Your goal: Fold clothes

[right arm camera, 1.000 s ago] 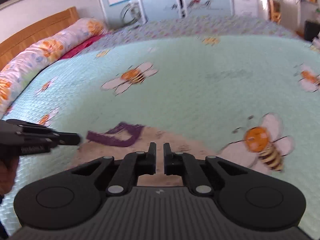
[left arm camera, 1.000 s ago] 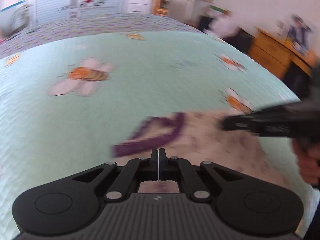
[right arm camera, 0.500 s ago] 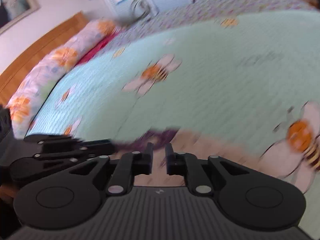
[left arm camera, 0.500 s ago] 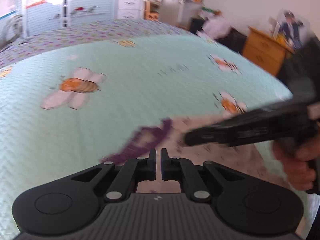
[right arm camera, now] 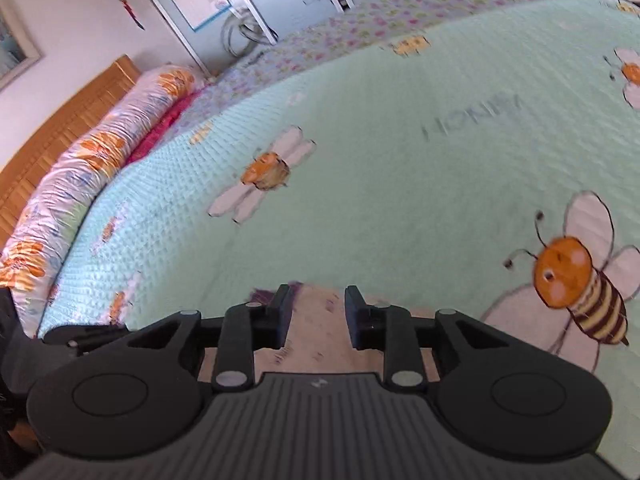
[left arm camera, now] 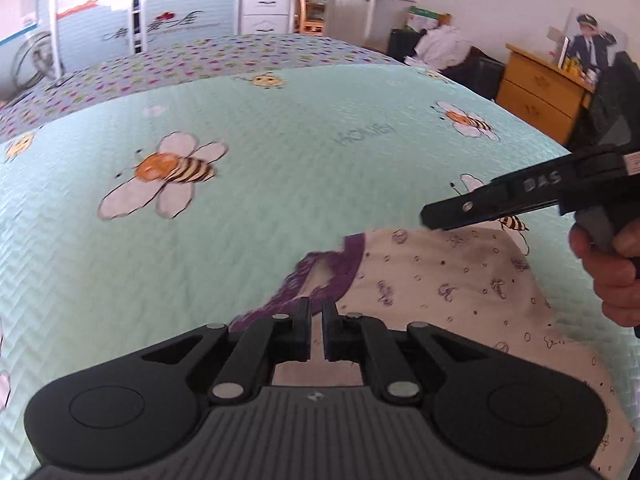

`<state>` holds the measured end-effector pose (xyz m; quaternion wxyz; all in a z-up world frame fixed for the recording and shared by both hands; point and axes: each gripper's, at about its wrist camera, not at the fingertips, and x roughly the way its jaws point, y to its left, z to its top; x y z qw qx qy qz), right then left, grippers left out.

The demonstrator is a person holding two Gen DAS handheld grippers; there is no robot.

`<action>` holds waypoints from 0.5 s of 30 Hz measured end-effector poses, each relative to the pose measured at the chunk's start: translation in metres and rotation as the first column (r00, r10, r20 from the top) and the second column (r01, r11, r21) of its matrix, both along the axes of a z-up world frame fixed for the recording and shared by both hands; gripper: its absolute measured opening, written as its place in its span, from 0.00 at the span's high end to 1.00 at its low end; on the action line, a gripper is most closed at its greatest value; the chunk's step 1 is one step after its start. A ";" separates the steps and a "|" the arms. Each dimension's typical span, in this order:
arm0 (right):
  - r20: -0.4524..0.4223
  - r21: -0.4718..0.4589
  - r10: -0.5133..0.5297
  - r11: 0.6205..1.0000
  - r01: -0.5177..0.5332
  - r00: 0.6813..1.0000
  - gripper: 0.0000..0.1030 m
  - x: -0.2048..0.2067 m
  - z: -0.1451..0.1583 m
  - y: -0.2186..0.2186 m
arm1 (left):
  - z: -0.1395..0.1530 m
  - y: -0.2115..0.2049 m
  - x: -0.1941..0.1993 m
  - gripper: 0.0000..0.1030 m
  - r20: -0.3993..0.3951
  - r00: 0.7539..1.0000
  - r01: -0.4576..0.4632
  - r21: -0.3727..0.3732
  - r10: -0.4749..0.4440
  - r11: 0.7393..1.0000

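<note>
A cream garment with small purple prints and a purple collar lies flat on the mint bee-patterned quilt. My left gripper hovers over the collar's near end, its jaws almost together with only a thin slit and nothing visibly pinched. My right gripper reaches in from the right above the garment's far edge, held by a hand. In the right wrist view its jaws are opening, with the cloth lying below the gap and the pads not pressing on it.
A flowered bolster lies along the wooden headboard at the left of the bed. A wooden dresser stands past the bed's right edge. Wardrobe doors close off the far side.
My right gripper's jaws have spread apart and it has rolled; in the left wrist view it swung in over the garment, then drew back right. My left jaws went from pressed together to a thin slit.
</note>
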<state>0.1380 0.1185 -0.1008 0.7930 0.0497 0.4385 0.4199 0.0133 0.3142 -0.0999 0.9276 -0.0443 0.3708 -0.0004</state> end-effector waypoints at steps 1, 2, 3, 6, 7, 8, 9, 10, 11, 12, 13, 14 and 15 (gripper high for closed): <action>-0.006 -0.011 0.009 1.000 -0.009 1.000 0.71 0.004 -0.004 0.001 | 0.000 0.000 0.005 0.94 -0.009 1.000 0.009 -0.005 -0.009 1.000; -0.013 -0.023 0.018 1.000 -0.018 1.000 0.68 0.007 -0.007 0.002 | -0.001 0.000 0.007 0.94 -0.019 1.000 0.013 -0.008 -0.013 1.000; -0.005 -0.048 0.047 0.998 -0.047 0.999 0.65 0.010 -0.009 0.008 | -0.002 0.000 0.010 0.94 -0.030 0.999 0.018 -0.012 -0.018 1.000; 0.082 -0.179 0.176 0.971 -0.160 0.981 0.46 0.015 -0.011 0.035 | -0.007 0.000 0.007 0.94 -0.039 0.999 0.021 -0.012 -0.021 1.000; 0.125 -0.235 0.223 0.953 -0.189 0.967 0.46 0.014 -0.013 0.045 | -0.009 0.000 0.005 0.94 -0.039 0.999 0.020 -0.014 -0.021 1.000; 0.150 -0.264 0.265 0.939 -0.220 0.953 0.46 0.013 -0.015 0.052 | -0.011 -0.001 0.003 0.94 -0.038 0.999 0.018 -0.018 -0.019 1.000; 0.165 -0.281 0.304 0.926 -0.251 0.938 0.46 0.012 -0.017 0.057 | -0.013 -0.001 0.001 0.94 -0.038 0.999 0.016 -0.022 -0.017 1.000; 0.180 -0.298 0.343 0.912 -0.281 0.922 0.51 0.011 -0.020 0.063 | -0.015 -0.001 -0.001 0.94 -0.037 0.999 0.014 -0.024 -0.015 1.000; 0.182 -0.306 0.365 0.903 -0.300 0.913 0.62 0.011 -0.022 0.066 | -0.016 -0.001 -0.002 0.94 -0.033 0.999 0.012 -0.026 -0.013 1.000; 0.179 -0.309 0.379 0.898 -0.314 0.908 0.68 0.010 -0.023 0.069 | -0.016 -0.001 -0.003 0.94 -0.029 1.000 0.011 -0.028 -0.011 1.000; 0.175 -0.312 0.393 0.892 -0.327 0.903 0.74 0.010 -0.024 0.071 | -0.016 -0.001 -0.004 0.94 -0.023 1.000 0.010 -0.032 -0.011 0.999; 0.173 -0.308 0.403 0.889 -0.340 0.899 0.79 0.009 -0.025 0.072 | -0.015 0.000 -0.005 0.94 -0.017 1.000 0.010 -0.037 -0.010 0.999; 0.171 -0.306 0.412 0.886 -0.350 0.895 0.80 0.009 -0.025 0.072 | -0.015 0.000 -0.005 0.94 -0.012 1.000 0.009 -0.040 -0.010 0.999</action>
